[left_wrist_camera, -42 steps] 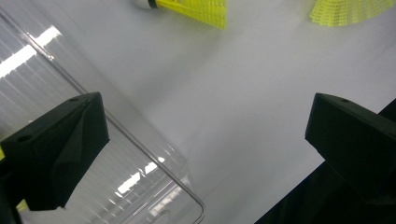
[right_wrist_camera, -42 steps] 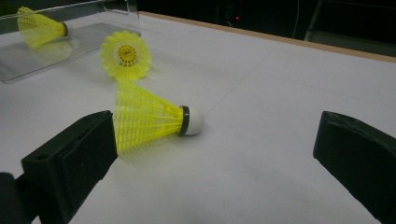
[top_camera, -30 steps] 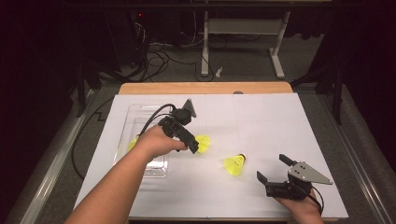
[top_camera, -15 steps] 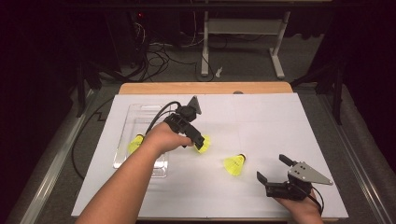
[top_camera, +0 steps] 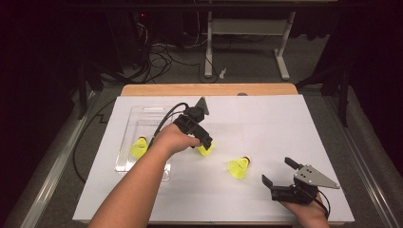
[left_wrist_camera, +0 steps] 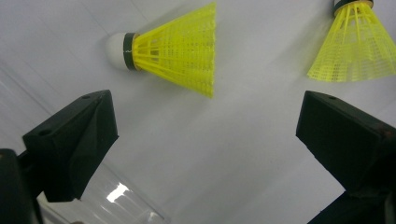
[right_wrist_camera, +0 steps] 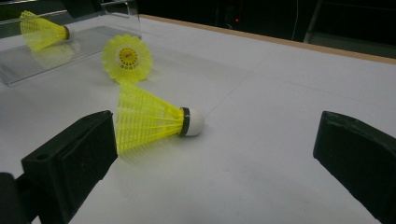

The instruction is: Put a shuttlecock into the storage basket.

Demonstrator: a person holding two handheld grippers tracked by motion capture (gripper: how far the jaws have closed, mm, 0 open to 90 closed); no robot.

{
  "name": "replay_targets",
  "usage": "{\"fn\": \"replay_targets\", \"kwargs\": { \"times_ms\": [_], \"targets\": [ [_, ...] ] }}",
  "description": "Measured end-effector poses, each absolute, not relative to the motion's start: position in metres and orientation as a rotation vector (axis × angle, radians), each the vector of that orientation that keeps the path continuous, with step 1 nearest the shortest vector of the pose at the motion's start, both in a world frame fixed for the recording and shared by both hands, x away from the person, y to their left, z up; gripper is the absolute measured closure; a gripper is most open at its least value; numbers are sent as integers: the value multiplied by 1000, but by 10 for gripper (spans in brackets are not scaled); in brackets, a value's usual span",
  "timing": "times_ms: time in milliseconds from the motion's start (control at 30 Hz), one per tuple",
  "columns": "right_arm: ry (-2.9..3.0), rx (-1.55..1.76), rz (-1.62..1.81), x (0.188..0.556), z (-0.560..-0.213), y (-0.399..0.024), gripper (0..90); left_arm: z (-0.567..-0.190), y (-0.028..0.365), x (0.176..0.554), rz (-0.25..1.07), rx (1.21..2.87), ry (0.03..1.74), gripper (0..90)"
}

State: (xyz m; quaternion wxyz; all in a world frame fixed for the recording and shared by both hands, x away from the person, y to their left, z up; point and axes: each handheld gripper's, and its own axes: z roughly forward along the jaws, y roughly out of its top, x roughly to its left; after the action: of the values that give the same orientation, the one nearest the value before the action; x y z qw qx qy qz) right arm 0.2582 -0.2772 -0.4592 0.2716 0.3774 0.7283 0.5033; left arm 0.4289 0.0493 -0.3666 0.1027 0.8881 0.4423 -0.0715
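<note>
Left tongs (top_camera: 205,142) released, poised just above a yellow shuttlecock (left_wrist_camera: 173,49); pickup appears pending, likely for the clear tray (top_camera: 124,164) beside them. Next: lower and clench. Right tongs (top_camera: 278,171) released, second shuttlecock (right_wrist_camera: 154,119) just ahead

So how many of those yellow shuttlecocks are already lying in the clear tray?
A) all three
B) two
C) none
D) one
D: one shuttlecock lies in the clear tray, while the other two lie on the white table.
</note>
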Motion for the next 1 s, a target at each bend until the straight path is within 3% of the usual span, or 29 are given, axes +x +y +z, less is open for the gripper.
{"fn": "replay_targets", "kwargs": {
  "times_ms": [233,1000],
  "targets": [
    [1967,1014,1354,259,-460,-277,2,-374,49,434,-208,2596,1342,191],
    [1965,1018,1359,258,-460,-278,2,-403,42,435,-209,2632,1383,419]
  ]
}}
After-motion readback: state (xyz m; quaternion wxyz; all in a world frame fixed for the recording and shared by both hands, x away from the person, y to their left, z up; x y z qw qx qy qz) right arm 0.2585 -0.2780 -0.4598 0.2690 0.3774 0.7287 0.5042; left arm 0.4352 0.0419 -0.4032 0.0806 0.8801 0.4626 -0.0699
